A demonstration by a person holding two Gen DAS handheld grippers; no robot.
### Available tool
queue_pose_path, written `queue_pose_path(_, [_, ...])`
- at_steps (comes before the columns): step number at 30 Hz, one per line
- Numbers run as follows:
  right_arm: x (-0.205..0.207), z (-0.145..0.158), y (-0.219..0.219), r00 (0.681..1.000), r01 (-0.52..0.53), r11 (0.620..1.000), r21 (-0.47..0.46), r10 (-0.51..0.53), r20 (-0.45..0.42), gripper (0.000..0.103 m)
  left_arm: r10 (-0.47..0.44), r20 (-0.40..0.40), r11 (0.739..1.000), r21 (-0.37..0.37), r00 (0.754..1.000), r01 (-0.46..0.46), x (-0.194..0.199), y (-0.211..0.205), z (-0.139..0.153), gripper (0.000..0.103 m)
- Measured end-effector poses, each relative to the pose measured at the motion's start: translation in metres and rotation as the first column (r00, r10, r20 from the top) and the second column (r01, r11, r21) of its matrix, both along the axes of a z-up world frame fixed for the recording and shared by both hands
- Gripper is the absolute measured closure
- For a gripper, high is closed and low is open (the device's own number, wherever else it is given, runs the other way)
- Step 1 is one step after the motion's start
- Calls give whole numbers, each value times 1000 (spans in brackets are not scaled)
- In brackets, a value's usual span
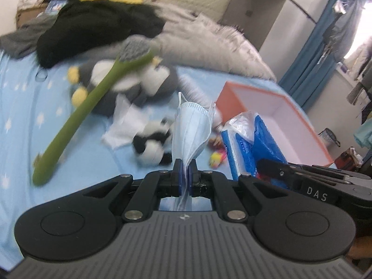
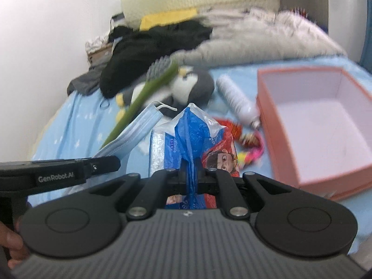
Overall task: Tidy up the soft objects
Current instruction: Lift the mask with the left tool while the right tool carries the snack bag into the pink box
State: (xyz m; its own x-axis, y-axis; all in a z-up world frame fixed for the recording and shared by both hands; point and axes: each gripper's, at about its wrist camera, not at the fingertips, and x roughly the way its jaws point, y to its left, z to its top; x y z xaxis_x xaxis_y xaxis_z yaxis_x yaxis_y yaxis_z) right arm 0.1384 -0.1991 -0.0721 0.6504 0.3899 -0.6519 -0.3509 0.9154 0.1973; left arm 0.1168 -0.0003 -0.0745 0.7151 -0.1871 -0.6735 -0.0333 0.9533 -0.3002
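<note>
My left gripper (image 1: 185,165) is shut on a light blue face mask (image 1: 191,125) and holds it above the bed; the mask also shows in the right wrist view (image 2: 134,131). My right gripper (image 2: 191,164) is shut on a blue and white plastic tissue pack (image 2: 186,137), also seen in the left wrist view (image 1: 253,144). A pink open box (image 2: 318,121) stands empty on the right. A grey penguin plush (image 1: 130,81), a small panda plush (image 1: 151,144) and a white cloth (image 1: 121,127) lie on the blue sheet.
A green long-handled brush (image 1: 76,118) appears tilted over the bed left of the mask. A white spool (image 2: 234,97) and colourful small toys (image 2: 248,139) lie beside the box. Black clothes (image 1: 97,30) and a grey fluffy blanket (image 1: 209,39) lie at the back.
</note>
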Motion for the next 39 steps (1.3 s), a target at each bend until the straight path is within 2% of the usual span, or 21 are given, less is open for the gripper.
queue_pose_path(6, [14, 38, -22, 993, 52, 999, 3, -52, 110, 95, -45, 68, 999, -20, 997, 47, 31, -20, 40, 97])
queue_pose_path(14, [38, 80, -60, 965, 130, 991, -19, -123, 230, 95, -128, 138, 991, -30, 982, 133, 79, -67, 81, 97])
queue_pose_path(17, [51, 87, -80, 958, 165, 986, -8, -158, 238, 95, -165, 127, 984, -43, 978, 172, 101, -88, 86, 97])
queue_pose_path(21, [72, 85, -107, 958, 208, 978, 3, -204, 200, 95, -220, 106, 973, -41, 970, 225, 133, -122, 86, 97])
queue_pose_path(27, [103, 67, -144, 957, 270, 963, -24, -265, 118, 95, -287, 33, 957, -41, 957, 288, 186, -170, 65, 97])
queue_pose_path(39, [168, -13, -195, 945, 315, 945, -86, -321, -68, 95, -368, -163, 929, -27, 915, 369, 278, -242, -21, 97])
